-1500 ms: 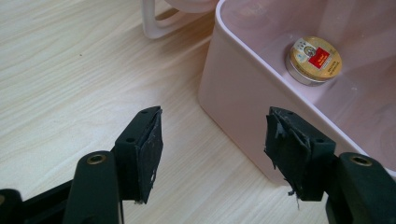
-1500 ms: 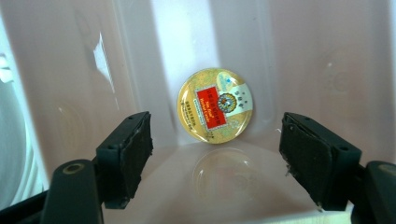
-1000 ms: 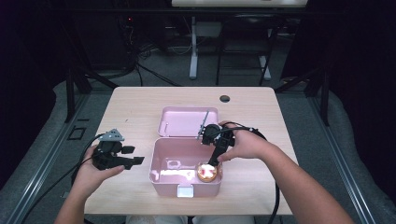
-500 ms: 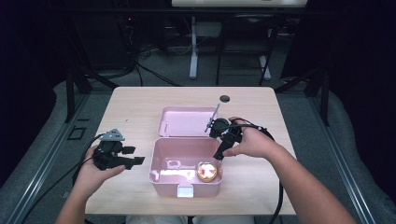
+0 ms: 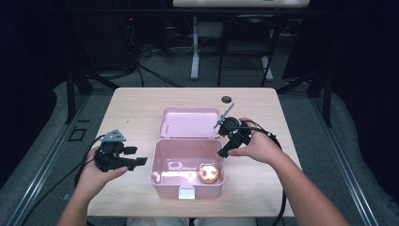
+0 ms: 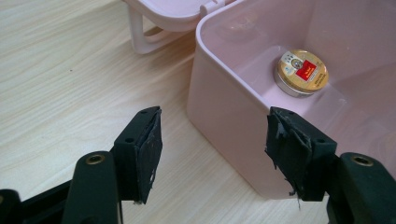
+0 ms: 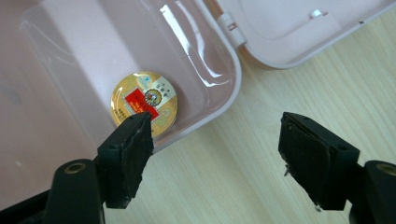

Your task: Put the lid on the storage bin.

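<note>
The round gold tin point(image 7: 144, 102) lies flat on the floor of the open pink box point(image 5: 160, 160), below and ahead of the right hand-held gripper point(image 5: 225, 149), whose jaws stand apart and empty above the box's rim. With the tin inside, the lid point(image 5: 190, 122) is probably next: I would take it near its free edge and swing it over slowly. The left hand-held gripper point(image 6: 212, 154), jaws also apart beside the box's wall, could steady the box on the tabletop point(image 5: 131, 113).

place: lab or studio | cues: dark curtains point(image 5: 28, 56), floor cables point(image 5: 155, 75), stands point(image 5: 195, 52)

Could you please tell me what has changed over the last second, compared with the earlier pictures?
The right gripper has drawn back out of the pink box toward its right rim, jaws open and empty; the gold tin it hovered over now lies alone on the box floor. The left gripper, the box and its open lid have stayed where they were.
</note>
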`<action>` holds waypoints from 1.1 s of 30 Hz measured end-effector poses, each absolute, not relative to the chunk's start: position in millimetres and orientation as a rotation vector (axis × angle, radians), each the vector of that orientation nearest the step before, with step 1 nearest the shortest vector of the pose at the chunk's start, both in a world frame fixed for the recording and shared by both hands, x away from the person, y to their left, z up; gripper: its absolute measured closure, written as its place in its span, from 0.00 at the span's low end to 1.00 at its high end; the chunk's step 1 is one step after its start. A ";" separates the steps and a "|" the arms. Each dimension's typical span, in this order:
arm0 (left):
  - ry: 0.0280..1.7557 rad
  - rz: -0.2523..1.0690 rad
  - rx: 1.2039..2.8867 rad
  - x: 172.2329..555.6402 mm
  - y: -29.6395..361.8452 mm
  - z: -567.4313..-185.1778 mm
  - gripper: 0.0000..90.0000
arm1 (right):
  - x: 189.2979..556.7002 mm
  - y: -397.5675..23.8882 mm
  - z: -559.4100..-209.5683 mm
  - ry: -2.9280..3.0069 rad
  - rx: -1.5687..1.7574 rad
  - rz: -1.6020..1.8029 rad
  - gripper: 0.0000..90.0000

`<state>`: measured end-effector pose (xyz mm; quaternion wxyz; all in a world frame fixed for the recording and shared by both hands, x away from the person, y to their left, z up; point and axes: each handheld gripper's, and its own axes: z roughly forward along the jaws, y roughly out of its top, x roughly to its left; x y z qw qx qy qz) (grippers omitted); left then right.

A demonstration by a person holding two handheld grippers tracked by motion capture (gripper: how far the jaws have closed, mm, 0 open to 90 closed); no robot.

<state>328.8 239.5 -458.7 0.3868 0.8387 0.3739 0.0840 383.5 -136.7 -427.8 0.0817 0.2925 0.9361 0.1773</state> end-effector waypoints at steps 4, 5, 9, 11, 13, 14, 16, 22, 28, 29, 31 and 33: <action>0.948 0.217 2.124 328.4 238.6 -457.9 0.39 | 385.5 -142.8 -430.5 2.763 0.923 0.585 0.26; 0.949 0.216 2.120 328.4 238.6 -457.5 0.38 | 385.8 -143.9 -430.7 2.761 0.927 0.596 0.25; 0.946 0.228 2.107 328.1 238.3 -456.7 0.37 | 385.1 -149.8 -429.7 2.736 0.963 0.674 0.22; 0.943 0.231 2.099 327.5 237.4 -456.2 0.37 | 384.8 -152.1 -428.7 2.728 0.976 0.703 0.20; 0.934 0.232 2.100 327.2 236.1 -456.0 0.37 | 384.1 -155.0 -428.1 2.713 0.987 0.738 0.18; 0.931 0.230 2.106 327.2 235.2 -456.0 0.37 | 383.6 -155.9 -428.1 2.701 0.986 0.753 0.18; 0.925 0.234 2.111 326.6 232.6 -456.9 0.37 | 382.5 -158.2 -428.1 2.679 0.986 0.788 0.19; 0.921 0.260 2.130 324.1 226.7 -457.9 0.39 | 382.7 -159.6 -436.8 2.634 1.024 0.803 0.23; 0.921 0.282 2.136 322.9 225.1 -458.4 0.46 | 385.1 -162.9 -439.5 2.554 1.087 0.877 0.33; 0.920 0.282 2.138 322.9 224.8 -458.5 0.47 | 385.3 -163.5 -439.9 2.528 1.079 0.886 0.34; 0.917 0.285 2.138 322.4 223.7 -458.6 0.47 | 385.3 -163.7 -440.0 2.489 1.098 0.906 0.36; 0.912 0.293 2.144 321.9 223.1 -457.7 0.47 | 386.5 -163.5 -439.8 2.470 1.123 0.926 0.39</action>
